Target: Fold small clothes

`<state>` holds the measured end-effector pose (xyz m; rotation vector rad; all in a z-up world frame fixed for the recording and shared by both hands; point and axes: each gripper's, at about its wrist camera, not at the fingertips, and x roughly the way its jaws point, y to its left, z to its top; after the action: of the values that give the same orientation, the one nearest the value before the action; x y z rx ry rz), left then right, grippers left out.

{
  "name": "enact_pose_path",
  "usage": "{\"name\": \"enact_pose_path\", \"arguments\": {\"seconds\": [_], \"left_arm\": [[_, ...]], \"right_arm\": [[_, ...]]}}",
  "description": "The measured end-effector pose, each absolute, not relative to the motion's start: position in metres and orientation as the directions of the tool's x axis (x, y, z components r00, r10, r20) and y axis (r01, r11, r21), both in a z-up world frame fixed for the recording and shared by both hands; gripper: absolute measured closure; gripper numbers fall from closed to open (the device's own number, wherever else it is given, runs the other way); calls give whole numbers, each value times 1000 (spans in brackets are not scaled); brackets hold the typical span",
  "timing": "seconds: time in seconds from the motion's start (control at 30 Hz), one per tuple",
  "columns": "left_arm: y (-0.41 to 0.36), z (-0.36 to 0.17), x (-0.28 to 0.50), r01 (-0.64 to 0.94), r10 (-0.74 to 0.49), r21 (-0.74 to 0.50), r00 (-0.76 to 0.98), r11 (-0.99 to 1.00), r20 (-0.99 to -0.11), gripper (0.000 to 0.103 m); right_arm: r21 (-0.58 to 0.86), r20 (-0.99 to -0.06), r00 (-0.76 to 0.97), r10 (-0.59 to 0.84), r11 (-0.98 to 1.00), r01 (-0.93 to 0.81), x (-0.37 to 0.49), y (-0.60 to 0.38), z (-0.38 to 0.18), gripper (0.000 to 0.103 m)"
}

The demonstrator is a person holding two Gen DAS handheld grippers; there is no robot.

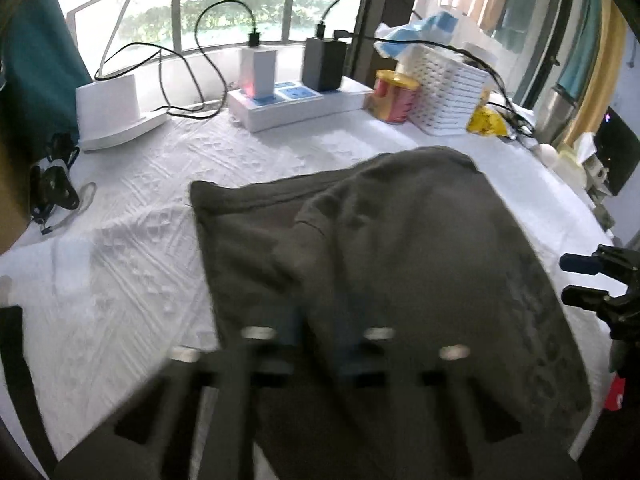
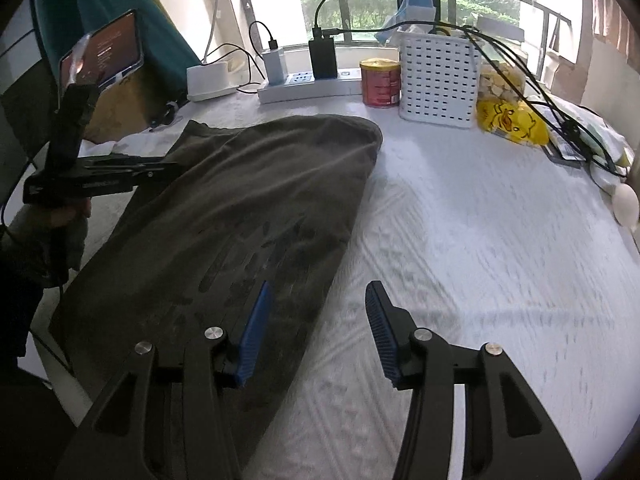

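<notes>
Grey garment [image 2: 240,208] beside spread right gripper [image 2: 316,332]

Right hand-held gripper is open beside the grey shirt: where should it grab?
Take the shirt by its near right edge, coming in low from the right. That hem lies flat on the white cloth, just beside the right hand-held gripper.

A white perforated basket [image 2: 439,78] stands on the white tablecloth [image 2: 480,240], flanked by a red tin [image 2: 380,82] and a yellow duck-print bag [image 2: 512,120], with a power strip [image 2: 308,86] beyond the tin.
</notes>
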<state>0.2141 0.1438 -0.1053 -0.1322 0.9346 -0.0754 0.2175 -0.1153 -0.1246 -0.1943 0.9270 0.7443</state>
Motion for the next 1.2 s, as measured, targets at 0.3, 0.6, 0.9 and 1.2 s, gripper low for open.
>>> {"name": "enact_pose_path", "arguments": {"seconds": [0.3,0.6,0.9,1.2], "left_arm": [[164,-111,210,-32,-162,-227,606,973,-779,94],[159,-101,217,-28,-130,-187,616,982,-777,73],[165,-110,226,-50,-123,-189,592,981,-797,72],[170,-115,230,-54,-146,-220,595,974,-790,69]], "right_arm": [[145,-789,378,484,745,-652,255,-100,-130,54],[131,-761,423,493,755,-643,300,-79,-122,54],[231,-761,337,554,717,-658,329,-59,-140,54],[304,-737,301,605,694,-652,360,-52,-145,54]]}}
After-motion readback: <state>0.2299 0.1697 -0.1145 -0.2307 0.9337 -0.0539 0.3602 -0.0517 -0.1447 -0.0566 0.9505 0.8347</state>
